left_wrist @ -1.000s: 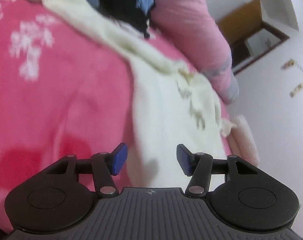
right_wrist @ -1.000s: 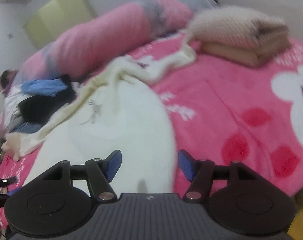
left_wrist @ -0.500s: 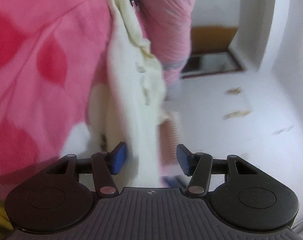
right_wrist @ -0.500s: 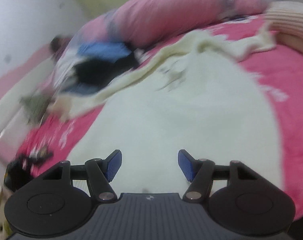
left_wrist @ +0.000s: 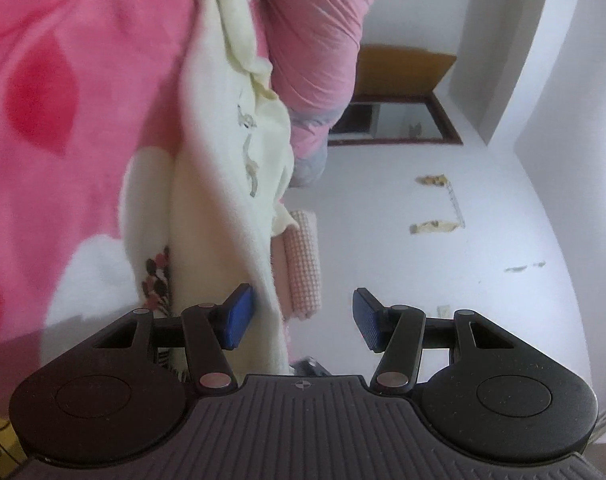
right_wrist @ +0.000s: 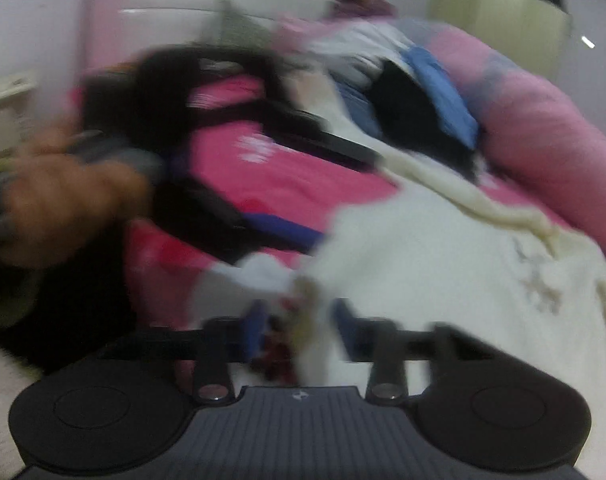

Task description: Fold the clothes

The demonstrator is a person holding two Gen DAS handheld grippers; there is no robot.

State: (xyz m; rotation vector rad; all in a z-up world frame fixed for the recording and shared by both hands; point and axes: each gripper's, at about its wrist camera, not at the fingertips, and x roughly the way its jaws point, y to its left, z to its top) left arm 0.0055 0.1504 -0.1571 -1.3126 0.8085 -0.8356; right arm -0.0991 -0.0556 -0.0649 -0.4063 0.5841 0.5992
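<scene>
A cream sweater (left_wrist: 223, 200) with a small embroidered motif lies spread on the pink flowered blanket (left_wrist: 63, 80). My left gripper (left_wrist: 299, 318) is open and rolled onto its side, level with the bed. The sweater's edge hangs just inside its left pad (left_wrist: 239, 316), which does not press on it. In the blurred right wrist view the sweater (right_wrist: 443, 272) fills the lower right. My right gripper (right_wrist: 299, 328) points down at its hem corner, and its jaws are closing with the cloth between them. A hand (right_wrist: 63, 200) carries the other gripper at the left.
A long pink bolster (right_wrist: 543, 140) lies along the far side of the bed. A pile of blue, black and white clothes (right_wrist: 415, 100) sits beside it. A folded pink checked cloth (left_wrist: 303, 264) rests past the sweater. White wall and a dark-framed opening (left_wrist: 395, 120) lie beyond.
The right gripper swept left across the sweater to its hem and its jaws narrowed. The left gripper rolled further onto its side and sank a little beside the sweater's edge.
</scene>
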